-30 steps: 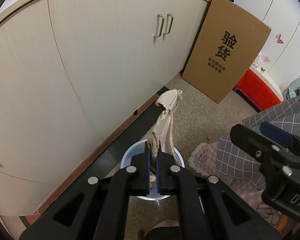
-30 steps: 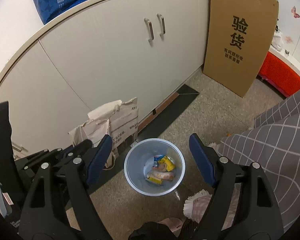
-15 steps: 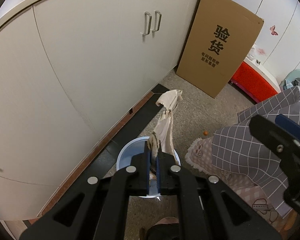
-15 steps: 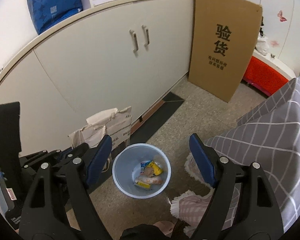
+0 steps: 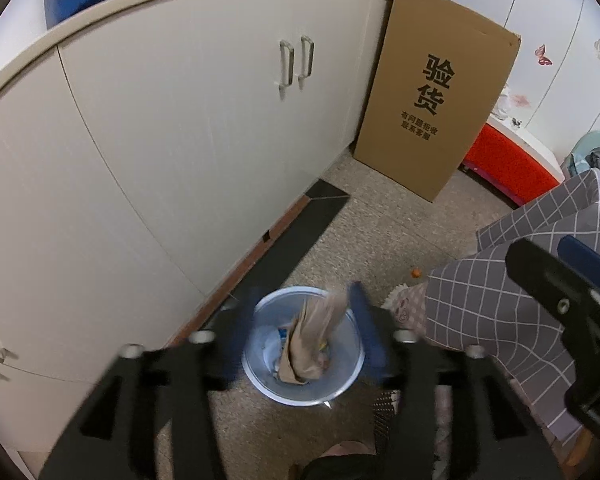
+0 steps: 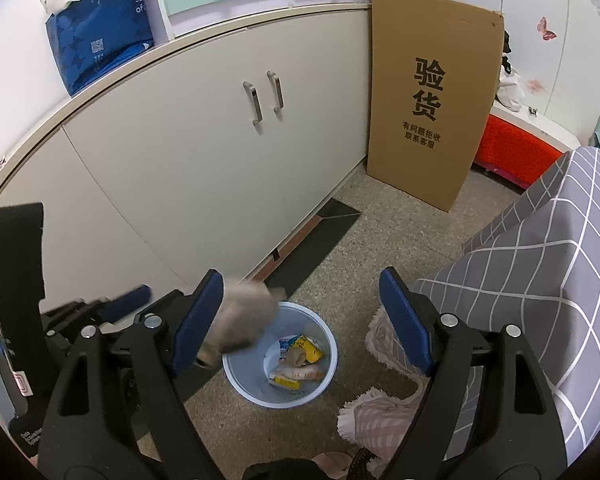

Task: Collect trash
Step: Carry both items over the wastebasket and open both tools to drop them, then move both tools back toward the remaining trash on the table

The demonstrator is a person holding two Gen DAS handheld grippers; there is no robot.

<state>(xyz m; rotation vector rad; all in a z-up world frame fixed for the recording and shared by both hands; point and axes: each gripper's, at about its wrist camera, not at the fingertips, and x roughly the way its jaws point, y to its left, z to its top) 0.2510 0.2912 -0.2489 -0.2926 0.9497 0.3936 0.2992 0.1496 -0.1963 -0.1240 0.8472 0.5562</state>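
A pale blue bin (image 5: 260,376) stands on the floor by the cabinet. My left gripper (image 5: 302,300) hangs right above it, its jaws opening and blurred. A crumpled brown paper bag (image 5: 312,344) is between them, touching neither pad, and drops into the bin. From the right wrist view the bag (image 6: 244,320) is a blur at the bin's (image 6: 236,376) left rim, and wrappers (image 6: 308,350) lie at the bottom. My right gripper (image 6: 300,280) is open and empty, held above the bin's far side.
White cabinet doors (image 5: 220,140) run along the left. A tall cardboard box (image 5: 436,108) leans at their far end, with a red container (image 5: 508,164) beyond. A grey checked cover (image 6: 540,264) and pink rug (image 6: 384,412) lie at the right. A small orange bit (image 5: 416,273) lies on the floor.
My left jaws were shut on the paper bag and have now sprung apart. The bag has left them and falls into the bin. Both views have pulled up and back a little.
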